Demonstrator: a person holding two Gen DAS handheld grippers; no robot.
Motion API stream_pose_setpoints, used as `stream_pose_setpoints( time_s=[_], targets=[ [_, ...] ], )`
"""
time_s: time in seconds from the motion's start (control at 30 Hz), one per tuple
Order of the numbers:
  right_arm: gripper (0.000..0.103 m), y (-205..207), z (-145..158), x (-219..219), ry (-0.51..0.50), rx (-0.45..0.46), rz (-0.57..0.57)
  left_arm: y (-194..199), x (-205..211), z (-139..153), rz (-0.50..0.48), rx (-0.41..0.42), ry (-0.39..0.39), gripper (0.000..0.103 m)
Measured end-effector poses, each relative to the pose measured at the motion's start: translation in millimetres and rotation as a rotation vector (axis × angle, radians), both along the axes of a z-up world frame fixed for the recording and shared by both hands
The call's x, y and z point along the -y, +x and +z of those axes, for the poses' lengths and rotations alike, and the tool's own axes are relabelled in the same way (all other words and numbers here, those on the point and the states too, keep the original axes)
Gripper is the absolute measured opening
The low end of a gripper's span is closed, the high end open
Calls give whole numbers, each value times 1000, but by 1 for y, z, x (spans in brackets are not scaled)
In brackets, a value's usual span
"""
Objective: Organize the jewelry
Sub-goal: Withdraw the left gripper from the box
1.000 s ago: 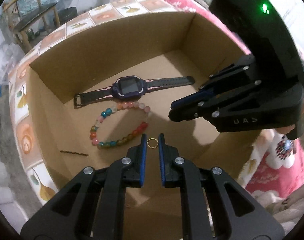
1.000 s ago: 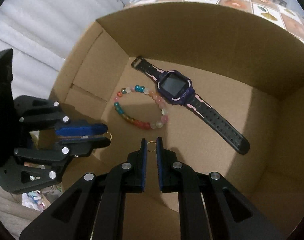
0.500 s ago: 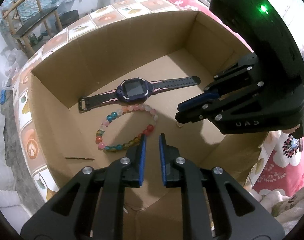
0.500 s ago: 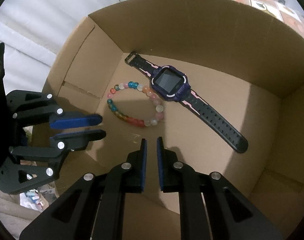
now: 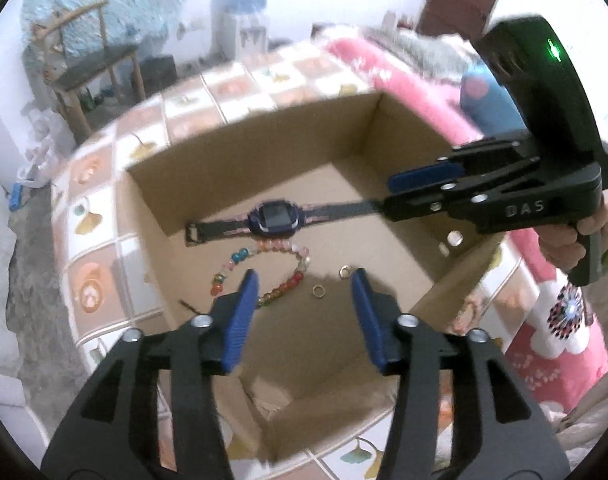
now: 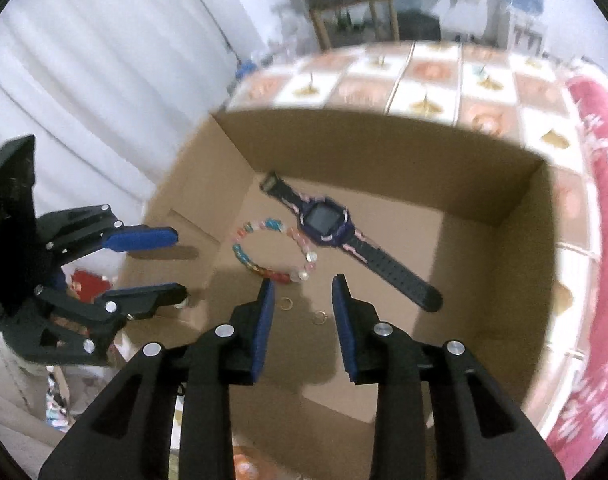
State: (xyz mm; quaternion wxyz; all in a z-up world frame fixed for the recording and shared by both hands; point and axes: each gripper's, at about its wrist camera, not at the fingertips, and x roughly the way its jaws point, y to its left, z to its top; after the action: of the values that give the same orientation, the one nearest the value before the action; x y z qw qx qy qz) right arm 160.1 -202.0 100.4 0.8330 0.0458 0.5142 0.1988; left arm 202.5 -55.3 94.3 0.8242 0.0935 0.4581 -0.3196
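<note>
An open cardboard box (image 5: 224,160) (image 6: 383,152) holds a dark purple watch (image 5: 274,216) (image 6: 323,222) and a coloured bead bracelet (image 5: 240,258) (image 6: 274,225). Two small gold rings lie loose on its floor, one ring (image 5: 318,291) (image 6: 286,303) beside the other ring (image 5: 345,271) (image 6: 318,317). My left gripper (image 5: 304,276) (image 6: 180,263) hangs above the box with its jaws opening and nothing between them. My right gripper (image 6: 302,282) (image 5: 387,194) is also above the box, jaws opening and empty.
A thin dark stick (image 5: 188,306) lies in the box's near left corner. The box stands on a tiled-pattern cloth (image 6: 423,80). A pink blanket (image 5: 387,76) lies to the right. A person's hand (image 5: 563,240) grips the right handle. A wooden chair (image 5: 92,68) stands behind.
A second ago each gripper pinched a gold ring. Both rings now lie on the box floor. Both grippers have risen and their jaws have spread.
</note>
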Motion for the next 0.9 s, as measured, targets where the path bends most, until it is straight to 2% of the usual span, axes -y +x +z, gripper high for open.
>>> stream_pose_setpoints(
  time_s=[0.1, 0.2, 0.3, 0.4, 0.6, 0.8, 0.9],
  targets=[
    [37, -35, 29, 6, -13, 127, -14, -28, -18, 18, 43, 101, -31, 68],
    [40, -70, 46, 8, -16, 215, -30, -66, -39, 25, 84, 191, -68, 75],
    [41, -103, 44, 6, -5, 242, -39, -92, -57, 21, 137, 201, -132, 78],
    [41, -125, 33, 5, 29, 223, -52, -111, -67, 7, 176, 181, -162, 78],
    [41, -157, -22, 8, 132, 106, -136, -136, -64, -27, 214, 176, -146, 78],
    [41, -179, -66, -8, 56, 29, -171, -147, -51, -64, 215, 151, -88, 78],
    [41, -181, -77, -14, 48, 10, -179, -143, -45, -77, 211, 151, -46, 78]
  ],
)
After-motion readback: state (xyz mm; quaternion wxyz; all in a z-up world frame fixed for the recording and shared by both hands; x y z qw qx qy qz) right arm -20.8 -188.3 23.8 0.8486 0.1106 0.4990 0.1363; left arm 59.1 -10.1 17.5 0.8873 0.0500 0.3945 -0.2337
